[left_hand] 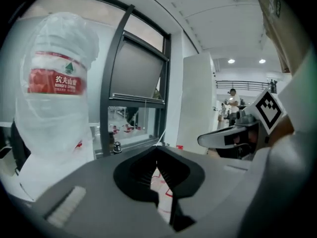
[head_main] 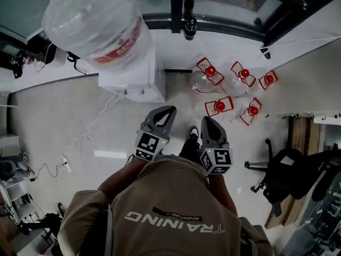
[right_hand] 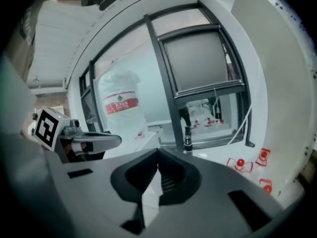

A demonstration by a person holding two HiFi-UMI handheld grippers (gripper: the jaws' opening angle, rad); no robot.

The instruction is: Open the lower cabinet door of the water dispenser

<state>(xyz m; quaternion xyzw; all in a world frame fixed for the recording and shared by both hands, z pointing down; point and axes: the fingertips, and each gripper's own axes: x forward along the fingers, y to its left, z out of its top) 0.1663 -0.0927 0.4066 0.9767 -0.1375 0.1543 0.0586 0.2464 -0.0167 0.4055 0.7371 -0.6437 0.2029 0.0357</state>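
The white water dispenser (head_main: 136, 81) stands against the wall and carries a large bottle (head_main: 98, 20) wrapped in clear plastic. From above its lower cabinet door is hidden. Both grippers hover side by side over the floor, short of the dispenser's front and apart from it. My left gripper (head_main: 169, 110) is shut with nothing in it. My right gripper (head_main: 205, 120) is likewise shut and empty. In the left gripper view the bottle (left_hand: 57, 93) fills the left side beyond the shut left gripper (left_hand: 157, 150). The right gripper view has the bottle (right_hand: 121, 105) further off, left of the shut right gripper (right_hand: 158, 152).
Several empty water jugs with red caps (head_main: 229, 89) lie on the floor right of the dispenser. A power strip and cables (head_main: 64, 161) trail at the left. An office chair (head_main: 282, 169) stands at the right. A small dark bottle (head_main: 189, 28) sits by the window frame.
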